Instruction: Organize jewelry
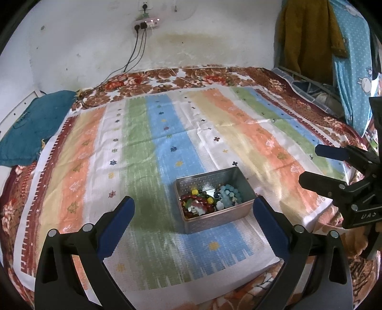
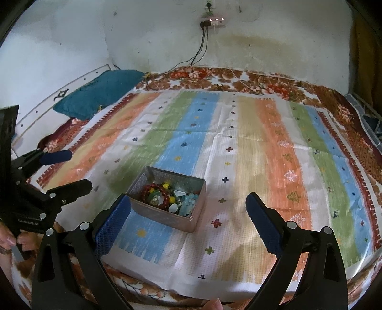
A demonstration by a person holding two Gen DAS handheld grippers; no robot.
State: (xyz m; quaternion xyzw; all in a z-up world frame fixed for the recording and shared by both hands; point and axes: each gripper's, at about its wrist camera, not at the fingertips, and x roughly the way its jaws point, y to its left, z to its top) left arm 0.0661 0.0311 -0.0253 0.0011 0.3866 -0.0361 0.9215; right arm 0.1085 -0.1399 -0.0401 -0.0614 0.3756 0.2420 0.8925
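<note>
1. On the striped cloth (image 1: 148, 143), near its front edge: metal tin (image 1: 214, 218), lid absent, holding beaded jewelry (image 1: 210, 200) — dark red and yellow-green strands on one side, pale blue beads (image 1: 229, 193) on the other. No piece visible loose on the cloth.
2. At left: left gripper (image 1: 193, 205), fingers spread wide and empty, front wall of the tin between the tips.
3. At right: right gripper (image 2: 188, 205), fingers likewise apart and holding nothing, hovering just before the tin (image 2: 167, 219).
4. Stage, as a judgement: consistent either with pieces already gathered into the tin or with pieces awaiting removal and sorting; not settled by these views.
5. Any grasp inside the tin: narrow approach between the walls, and strands heaped together, likely to snag one another.
6. Surface: bed with a floral blanket (image 1: 203, 76) under the cloth; teal pillow (image 1: 35, 128) at far left.
7. Room: stained white wall (image 2: 155, 40) with power strip (image 2: 213, 21) and hanging cables; clothes (image 1: 308, 38) hanging at far right.
</note>
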